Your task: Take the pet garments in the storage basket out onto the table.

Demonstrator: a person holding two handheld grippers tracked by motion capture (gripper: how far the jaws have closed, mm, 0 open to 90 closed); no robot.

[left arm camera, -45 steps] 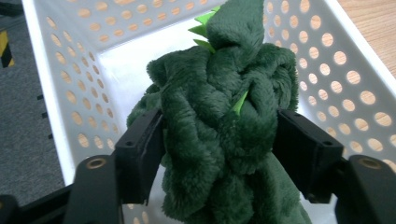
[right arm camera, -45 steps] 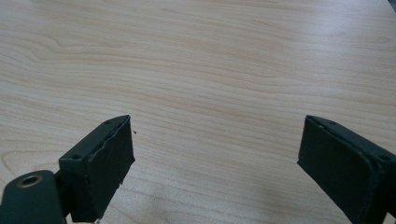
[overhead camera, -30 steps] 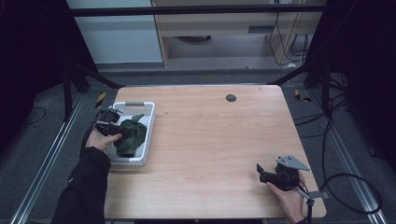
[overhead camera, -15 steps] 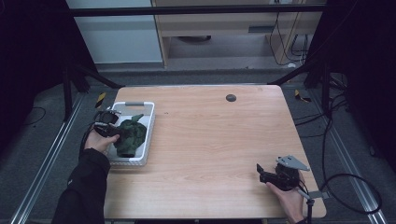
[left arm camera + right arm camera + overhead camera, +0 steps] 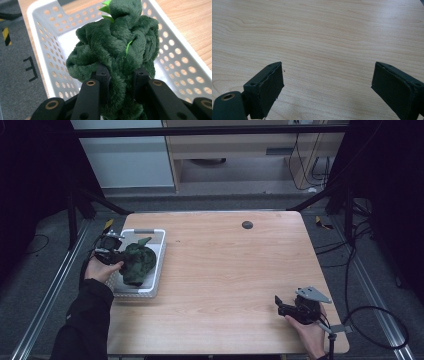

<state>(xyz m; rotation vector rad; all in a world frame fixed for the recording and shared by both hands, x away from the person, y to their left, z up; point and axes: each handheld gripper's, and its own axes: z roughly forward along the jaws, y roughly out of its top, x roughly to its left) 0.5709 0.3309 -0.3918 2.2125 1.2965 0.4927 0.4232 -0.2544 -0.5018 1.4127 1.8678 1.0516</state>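
The left claw point(image 5: 120, 76) has just closed on a bunched fold of a dark green plush toy point(image 5: 117, 47), likely light, soft and easily squashed, rising ahead of it above the white perforated basket point(image 5: 175, 50), while the right claw point(image 5: 327, 87) gapes empty over bare tabletop point(image 5: 324, 32).

No readable text, labels, brands or numbers anywhere; the floor point(image 5: 20, 75) beside the basket point(image 5: 180, 52) carries only a black bracket-shaped mark point(image 5: 30, 69), no legible word
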